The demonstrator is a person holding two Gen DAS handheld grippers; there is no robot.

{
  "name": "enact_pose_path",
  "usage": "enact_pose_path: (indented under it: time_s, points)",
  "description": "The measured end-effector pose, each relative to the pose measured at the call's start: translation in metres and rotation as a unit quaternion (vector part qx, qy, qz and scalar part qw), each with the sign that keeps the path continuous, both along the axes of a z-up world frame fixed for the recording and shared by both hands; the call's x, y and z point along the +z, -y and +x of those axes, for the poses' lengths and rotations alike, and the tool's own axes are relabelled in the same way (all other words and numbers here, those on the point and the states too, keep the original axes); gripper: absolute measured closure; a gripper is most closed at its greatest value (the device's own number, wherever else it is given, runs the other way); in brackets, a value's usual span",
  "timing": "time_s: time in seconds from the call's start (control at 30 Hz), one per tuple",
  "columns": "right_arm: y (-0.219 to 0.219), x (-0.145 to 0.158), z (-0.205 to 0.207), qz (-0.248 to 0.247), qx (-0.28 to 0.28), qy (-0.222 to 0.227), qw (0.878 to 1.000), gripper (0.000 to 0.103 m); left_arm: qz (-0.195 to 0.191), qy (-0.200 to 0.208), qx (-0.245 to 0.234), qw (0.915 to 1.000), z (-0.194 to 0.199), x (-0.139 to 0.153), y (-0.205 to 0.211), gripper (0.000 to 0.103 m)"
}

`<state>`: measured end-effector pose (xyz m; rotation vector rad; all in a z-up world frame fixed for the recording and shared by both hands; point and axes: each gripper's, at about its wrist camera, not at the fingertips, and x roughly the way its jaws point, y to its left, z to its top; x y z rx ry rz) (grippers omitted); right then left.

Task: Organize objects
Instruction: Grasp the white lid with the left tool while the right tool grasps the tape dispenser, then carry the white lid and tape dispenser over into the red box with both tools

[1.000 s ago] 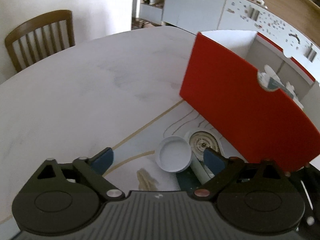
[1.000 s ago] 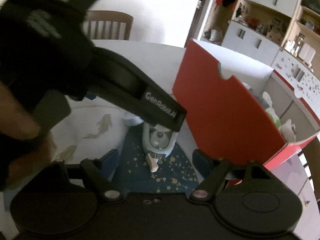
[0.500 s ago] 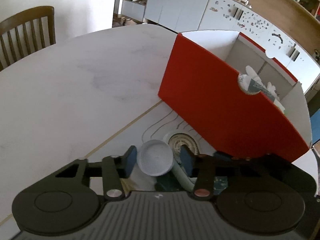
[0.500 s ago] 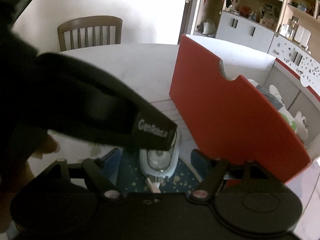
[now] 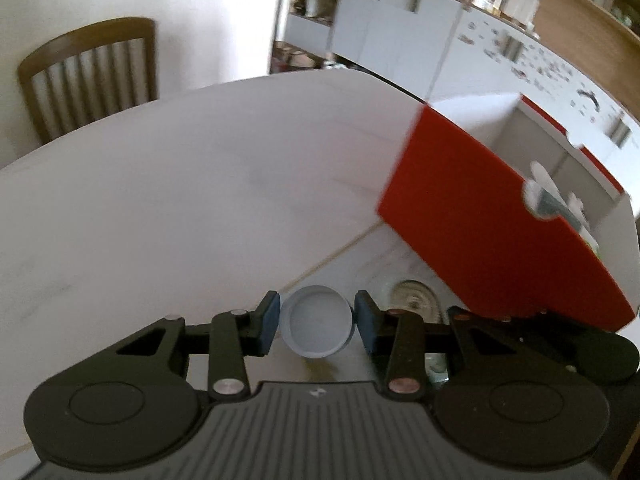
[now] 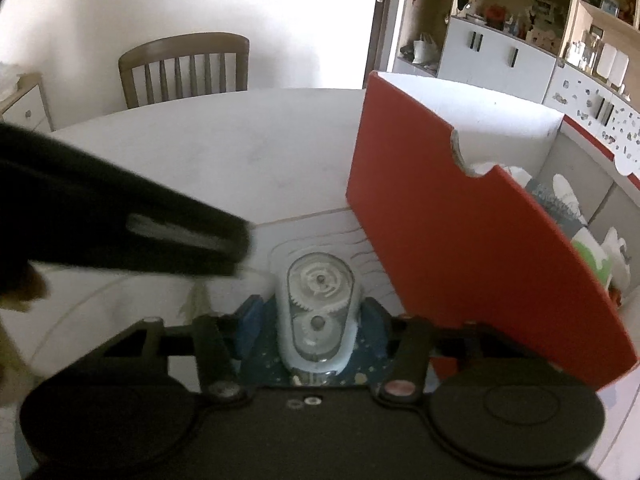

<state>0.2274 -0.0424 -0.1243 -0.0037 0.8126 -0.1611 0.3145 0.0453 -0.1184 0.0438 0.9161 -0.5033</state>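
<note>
The round grey lid (image 5: 316,327) sits between the blue pads (image 5: 269,322) of the left gripper (image 5: 316,324), both pads tight against its rim, hollow side facing the camera. So left is clamped on the lid; its jaws have just been closing, w/ the lid between them. Lid looks lifted off the table (image 5: 160,200), though the blur makes that hard to confirm.

Just right of the lid, lower down, the correction tape dispenser (image 6: 318,312) lies on a dark blue speckled mat (image 6: 260,364) near the table's near edge. It's a pale blue-white case w/ clear top, two white gears visible inside. The right gripper (image 6: 316,324) straddles it: the right pad seems to touch the case side; the left pad (image 6: 248,320) is close, but contact can't be told. Its jaws have just been closing around the dispenser; whether it's gripped yet, can't tell.

Beyond the mat, a pale placemat w/ thin curved lines and a tan border strip. A red box (image 6: 460,248) w/ white inside stands on the table's right side, just beside the dispenser, notch cut in its top edge, soft things packed inside. In the right wrist view the left gripper's black body crosses the left side, blurred.

A wooden chair (image 5: 88,72) stands at the table's far edge; white cabinets (image 5: 392,40) behind.
</note>
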Motion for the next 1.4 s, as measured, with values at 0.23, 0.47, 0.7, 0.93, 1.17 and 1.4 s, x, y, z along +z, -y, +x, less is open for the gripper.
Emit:
enact_pose_path:
  time_s: [0.23,0.47,0.7,0.93,1.17,1.4]
  points:
    - [0.0,-0.002,0.003,-0.007,-0.001,0.001,1.0,0.056,0.002,-0.004,0.041,0.9992,-0.012,0.007,-0.029,0.064]
    - [-0.003,-0.001,-0.005,0.003,0.031,-0.011,0.999,0.056,0.007,-0.005,0.058,0.9983,-0.041,0.015,-0.041,0.064]
    - [0.005,0.02,-0.028,0.016,0.069,-0.019,0.997,0.056,0.014,-0.008,0.067,0.9976,-0.073,0.025,-0.046,0.064]
    - [0.023,0.055,-0.059,0.029,0.114,-0.018,0.993,0.056,0.018,0.005,0.056,0.9983,-0.1,0.041,-0.036,0.064]
    - [0.04,0.091,-0.089,0.034,0.164,-0.008,0.986,0.056,0.021,0.018,0.042,0.9987,-0.126,0.062,-0.017,0.064]
    - [0.064,0.117,-0.108,0.05,0.194,0.002,0.98,0.056,0.019,0.025,0.039,0.9987,-0.145,0.081,0.005,0.064]
